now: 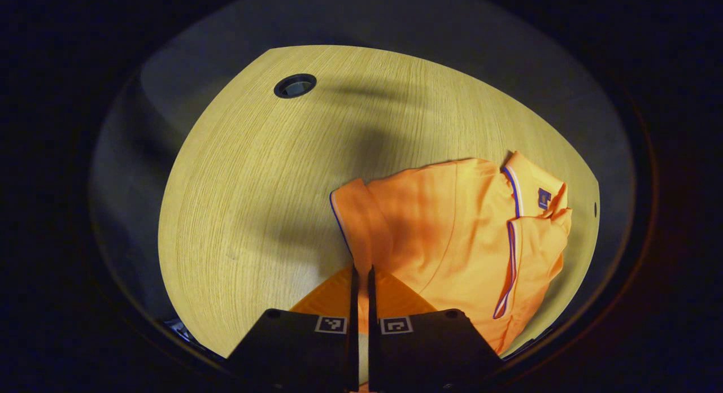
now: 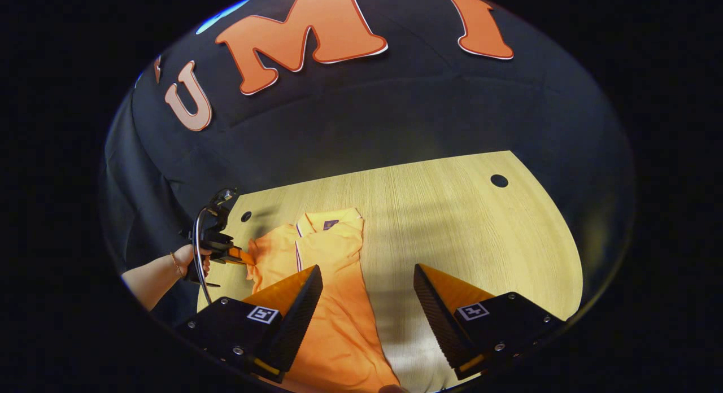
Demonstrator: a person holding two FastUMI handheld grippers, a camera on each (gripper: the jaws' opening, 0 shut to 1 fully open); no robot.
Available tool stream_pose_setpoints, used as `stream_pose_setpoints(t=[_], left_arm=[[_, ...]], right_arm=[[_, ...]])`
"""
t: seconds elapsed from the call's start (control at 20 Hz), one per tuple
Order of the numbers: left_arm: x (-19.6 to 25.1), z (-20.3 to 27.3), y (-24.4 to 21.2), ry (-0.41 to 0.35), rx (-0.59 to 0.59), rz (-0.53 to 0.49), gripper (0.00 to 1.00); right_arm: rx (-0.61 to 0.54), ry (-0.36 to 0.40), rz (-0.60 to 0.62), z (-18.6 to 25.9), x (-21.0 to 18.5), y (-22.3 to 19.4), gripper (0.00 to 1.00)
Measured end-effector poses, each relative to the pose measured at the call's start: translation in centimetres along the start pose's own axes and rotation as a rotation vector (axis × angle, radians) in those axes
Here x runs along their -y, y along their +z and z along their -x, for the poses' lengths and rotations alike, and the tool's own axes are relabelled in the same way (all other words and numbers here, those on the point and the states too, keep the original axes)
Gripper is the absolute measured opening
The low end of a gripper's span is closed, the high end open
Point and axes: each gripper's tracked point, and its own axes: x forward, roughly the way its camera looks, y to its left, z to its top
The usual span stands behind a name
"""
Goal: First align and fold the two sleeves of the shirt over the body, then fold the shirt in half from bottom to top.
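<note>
The orange polo shirt (image 2: 333, 302) lies on the wooden table (image 2: 480, 235); the left gripper (image 1: 362, 274), jaws nearly closed, seems to pinch a sleeve (image 1: 356, 223) mid-fold; the right gripper (image 2: 367, 283) hovers wide; the bottom-to-top fold remains.

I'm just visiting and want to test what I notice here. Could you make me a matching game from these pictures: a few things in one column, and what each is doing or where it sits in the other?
Things:
1. left gripper
2. right gripper
3. shirt
4. round hole

States:
A. lies on the wooden table
B. jaws wide apart, above the shirt
C. set in the tabletop, away from the shirt
D. fingers nearly together at a sleeve

Pairs: 1-D, 2-B, 3-A, 4-C
</note>
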Motion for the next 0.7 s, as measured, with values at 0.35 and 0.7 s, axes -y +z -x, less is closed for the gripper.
stream_pose_setpoints(t=[0.35,0.7], left_arm=[[5.4,6.1,1.1,-0.066,0.119,-0.136,0.07],[13.0,10.1,-0.2,-0.158,0.147,-0.225,0.06]], right_arm=[[0.024,0.011,0.006,0.5,0.9,0.0,0.99],[0.049,-0.009,0.022,1.4,2.8,0.0,0.99]])
